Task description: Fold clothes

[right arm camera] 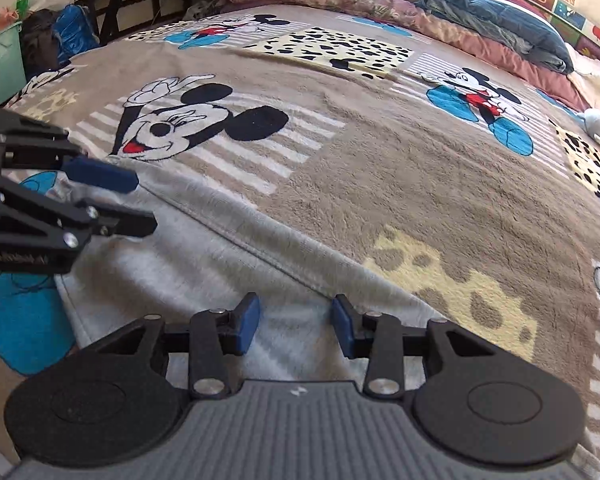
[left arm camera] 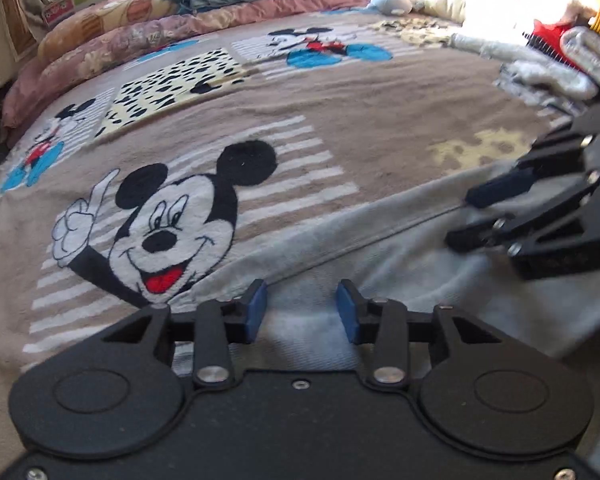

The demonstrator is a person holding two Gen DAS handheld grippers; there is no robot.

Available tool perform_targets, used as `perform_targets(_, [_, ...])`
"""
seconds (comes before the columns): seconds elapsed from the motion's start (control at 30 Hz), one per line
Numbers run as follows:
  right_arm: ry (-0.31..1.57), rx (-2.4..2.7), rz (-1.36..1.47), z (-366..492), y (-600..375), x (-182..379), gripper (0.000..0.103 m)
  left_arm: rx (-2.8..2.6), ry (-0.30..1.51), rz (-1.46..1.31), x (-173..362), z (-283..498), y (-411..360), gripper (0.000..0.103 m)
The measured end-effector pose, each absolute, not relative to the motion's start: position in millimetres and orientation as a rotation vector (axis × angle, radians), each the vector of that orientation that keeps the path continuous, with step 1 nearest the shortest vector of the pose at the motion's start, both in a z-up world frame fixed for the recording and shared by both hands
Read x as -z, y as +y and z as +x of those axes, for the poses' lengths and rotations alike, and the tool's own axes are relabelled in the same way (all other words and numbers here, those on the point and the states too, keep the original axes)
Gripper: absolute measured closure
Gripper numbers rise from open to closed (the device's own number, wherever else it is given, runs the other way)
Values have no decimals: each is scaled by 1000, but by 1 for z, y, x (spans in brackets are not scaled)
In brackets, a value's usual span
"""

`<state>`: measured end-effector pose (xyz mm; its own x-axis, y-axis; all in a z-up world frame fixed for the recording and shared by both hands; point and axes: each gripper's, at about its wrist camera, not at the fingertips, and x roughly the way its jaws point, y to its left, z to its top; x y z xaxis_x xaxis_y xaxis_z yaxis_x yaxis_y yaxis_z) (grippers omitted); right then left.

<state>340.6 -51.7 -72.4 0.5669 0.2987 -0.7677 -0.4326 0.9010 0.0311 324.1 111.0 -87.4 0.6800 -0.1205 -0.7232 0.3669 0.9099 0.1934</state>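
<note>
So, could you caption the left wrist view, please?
Open left gripper over grey garment on cartoon blanket.

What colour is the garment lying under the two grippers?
Light grey garment, plain, no print; the right wrist view shows it best.

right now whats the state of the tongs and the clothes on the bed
left tongs: open, holding nothing, over the grey garment
right tongs: open, holding nothing, over the same garment's edge
grey garment: lying spread on the blanket, not yet folded
blanket: spread flat over the bed
pile of clothes: heaped at the far right, unfolded
</note>
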Motion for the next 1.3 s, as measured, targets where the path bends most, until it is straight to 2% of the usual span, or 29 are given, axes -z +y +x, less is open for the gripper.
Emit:
perform_targets(0.07, [857,-375,-142,360,-53,73,61,227,731,297,89,328,110,50])
perform_targets(0.1, [849,-349,-143,367,-54,72,55,228,718,284,86,327,115,50])
perform_targets(0.37, [809,-418,-126,343,-66,46,56,428,721,266,61,304,130,55])
perform_targets(0.47, [840,-492,-180,335,-54,53,56,401,754,310,75,309,116,53])
perform_targets(0.5, [847,-464,-186,342,-52,60,56,340,769,330,84,315,111,51])
perform_targets(0.53, [854,-437,-192,349,-50,66,55,290,754,310,92,322,111,40])
perform_targets(0.57, [862,-409,-197,356,-48,73,52,276,757,226,93,327,119,39])
perform_targets(0.6, [868,-385,-194,362,-47,78,49,278,755,203,88,328,123,40])
perform_targets(0.63, [872,-373,-166,367,-50,75,49,280,753,181,82,328,128,44])
perform_targets(0.73, [829,-357,-144,362,-56,57,51,303,741,187,69,319,137,46])
perform_targets(1.0, [792,-402,-137,332,-68,36,51,422,786,369,82,301,102,47])
perform_targets(1.23, [775,-450,-254,263,-73,41,51,468,767,284,70,293,126,47])
perform_targets(1.3, [790,-460,-252,244,-76,48,51,451,812,348,83,296,114,43])
